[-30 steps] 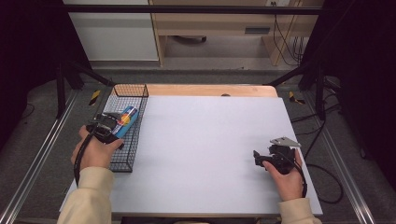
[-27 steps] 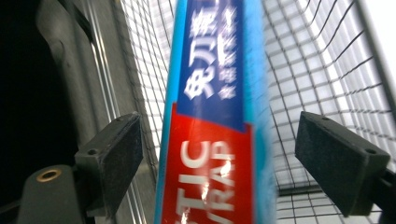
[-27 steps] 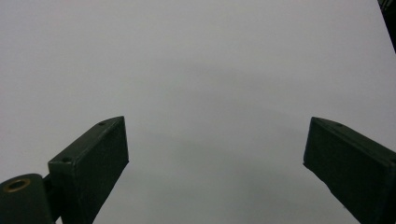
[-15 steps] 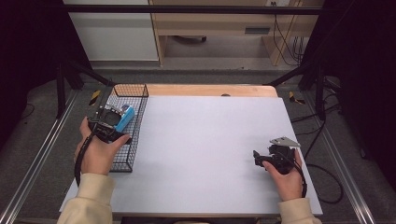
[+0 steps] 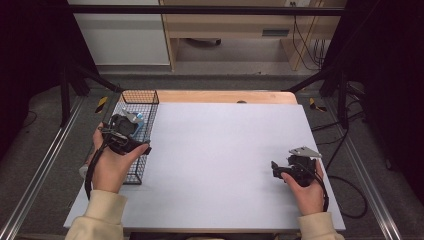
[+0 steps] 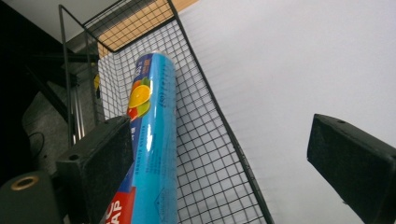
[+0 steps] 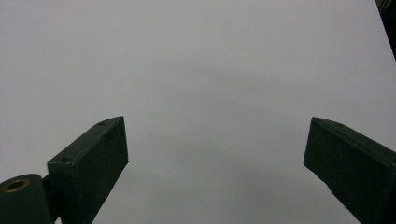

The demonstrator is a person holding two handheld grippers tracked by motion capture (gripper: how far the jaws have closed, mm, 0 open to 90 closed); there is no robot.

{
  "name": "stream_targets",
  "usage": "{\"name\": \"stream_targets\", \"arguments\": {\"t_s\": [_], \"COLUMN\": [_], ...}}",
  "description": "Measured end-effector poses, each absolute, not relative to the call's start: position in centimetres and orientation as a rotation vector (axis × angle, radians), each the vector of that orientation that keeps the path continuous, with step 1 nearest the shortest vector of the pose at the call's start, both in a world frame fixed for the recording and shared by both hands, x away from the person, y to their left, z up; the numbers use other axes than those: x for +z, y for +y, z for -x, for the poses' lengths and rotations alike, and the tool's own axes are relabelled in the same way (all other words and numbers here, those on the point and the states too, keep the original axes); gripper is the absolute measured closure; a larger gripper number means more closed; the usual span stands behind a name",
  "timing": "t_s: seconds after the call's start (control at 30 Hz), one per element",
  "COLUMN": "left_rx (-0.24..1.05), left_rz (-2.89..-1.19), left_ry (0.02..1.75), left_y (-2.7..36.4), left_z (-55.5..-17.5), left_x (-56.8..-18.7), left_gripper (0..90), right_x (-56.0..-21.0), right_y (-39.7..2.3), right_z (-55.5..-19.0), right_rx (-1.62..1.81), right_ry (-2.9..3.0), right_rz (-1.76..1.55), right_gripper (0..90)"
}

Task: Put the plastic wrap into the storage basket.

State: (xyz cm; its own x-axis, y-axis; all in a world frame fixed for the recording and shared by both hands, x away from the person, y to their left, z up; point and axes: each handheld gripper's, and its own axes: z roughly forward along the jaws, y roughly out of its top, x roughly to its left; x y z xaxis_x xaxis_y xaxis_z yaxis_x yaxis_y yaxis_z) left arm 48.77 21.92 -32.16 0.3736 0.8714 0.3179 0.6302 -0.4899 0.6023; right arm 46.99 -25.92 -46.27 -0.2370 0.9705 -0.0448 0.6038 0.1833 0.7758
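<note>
Across most of the high view spreads a pale grey table (image 5: pixel 220 160), with a strip of bare wood (image 5: pixel 225 96) showing along its far edge. At the table's left edge sits a black wire basket (image 5: pixel 142 107), long and narrow, running away from the person. Inside it lies a blue roll of wrap (image 6: pixel 156 140), printed with fruit near its far end and red lettering near the close end, stretched lengthwise along the basket's mesh floor. The person's left hand (image 5: pixel 111 167) holds the left gripper (image 6: pixel 224 154) over the basket; its 2 jaws stand wide apart, the left-hand one just beside the roll, the other out over the bare table beyond the basket's rim, with nothing clamped between them. Whether that near jaw touches the roll cannot be told. Toward the table's right side, well apart from the basket, the right hand (image 5: pixel 306 187) holds the right gripper (image 7: pixel 215 163) low over empty grey surface, its 2 jaws likewise spread wide and holding nothing.
</note>
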Motion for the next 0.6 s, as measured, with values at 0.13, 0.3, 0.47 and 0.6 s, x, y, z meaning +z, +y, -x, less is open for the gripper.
{"name": "stream_targets", "arguments": {"t_s": [0.13,0.3,0.47,0.6], "left_rx": [0.865,0.847,0.807,0.769], "left_rz": [-2.261,-2.268,-2.256,-2.246], "left_ry": [1.259,1.167,1.069,0.975], "left_y": [21.4,20.5,19.5,18.3], "left_z": [-48.5,-48.0,-47.5,-47.0], "left_x": [-32.1,-31.9,-32.1,-32.2], "left_gripper": [6.7,6.2,5.9,5.2], "right_x": [-46.2,-46.0,-45.9,-45.8], "right_y": [-25.9,-26.0,-26.1,-26.3], "right_z": [-46.9,-46.8,-46.7,-46.5], "right_rx": [0.874,0.894,0.891,0.897], "right_ry": [1.917,1.905,1.897,1.879], "right_rz": [-1.471,-1.459,-1.45,-1.438], "right_gripper": [6.1,4.8,4.6,4.4]}}
